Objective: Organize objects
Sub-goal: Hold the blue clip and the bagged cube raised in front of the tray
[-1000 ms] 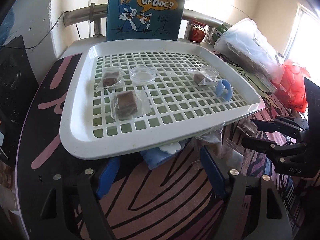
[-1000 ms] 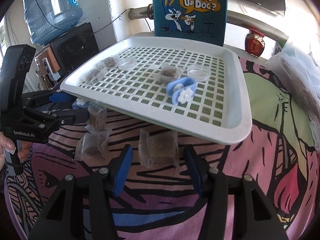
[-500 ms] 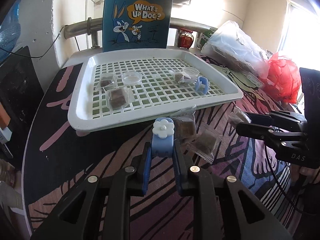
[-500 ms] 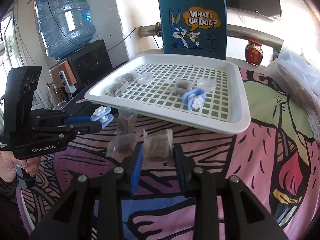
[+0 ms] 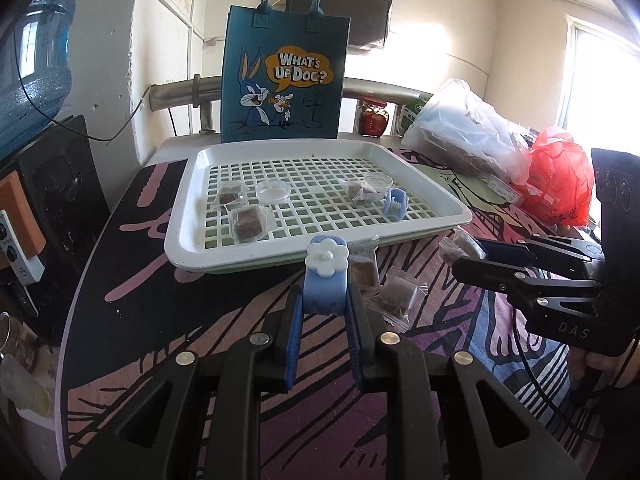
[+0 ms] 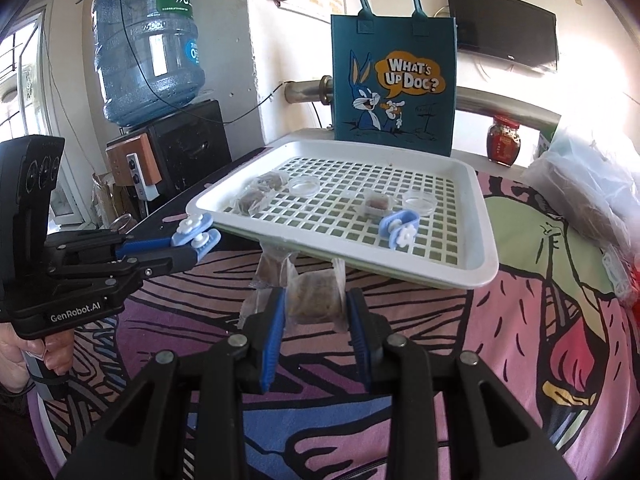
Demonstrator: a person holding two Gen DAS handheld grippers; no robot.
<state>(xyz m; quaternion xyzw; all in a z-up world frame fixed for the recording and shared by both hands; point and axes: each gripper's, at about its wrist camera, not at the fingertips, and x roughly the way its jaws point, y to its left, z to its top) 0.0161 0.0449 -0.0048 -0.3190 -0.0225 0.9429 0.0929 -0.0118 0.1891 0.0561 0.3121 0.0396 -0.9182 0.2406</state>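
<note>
My left gripper [image 5: 323,308] is shut on a blue clip with a white flower [image 5: 325,280], held above the table just in front of the white slotted tray [image 5: 180,236]. The right wrist view shows that left gripper [image 6: 200,240] from the side, clip [image 6: 195,232] at its tips. My right gripper [image 6: 316,308] is shut on a clear-wrapped brown snack packet [image 6: 314,294], lifted off the cloth near the tray's front rim [image 6: 486,248]. On the tray lie a second blue clip [image 5: 395,202], wrapped packets [image 5: 250,226] and clear round dishes [image 5: 273,193].
Two more wrapped packets [image 5: 400,294] lie on the patterned cloth before the tray. A blue cartoon tote bag [image 5: 284,80] stands behind the tray. Plastic bags [image 5: 468,136] and a red bag [image 5: 560,176] crowd the right. A water bottle [image 6: 148,44] stands at the left.
The left jaws went from open around the flower clip by the tray's edge to shut on it, then drew back and up. The right gripper tightened on the packet and lifted it.
</note>
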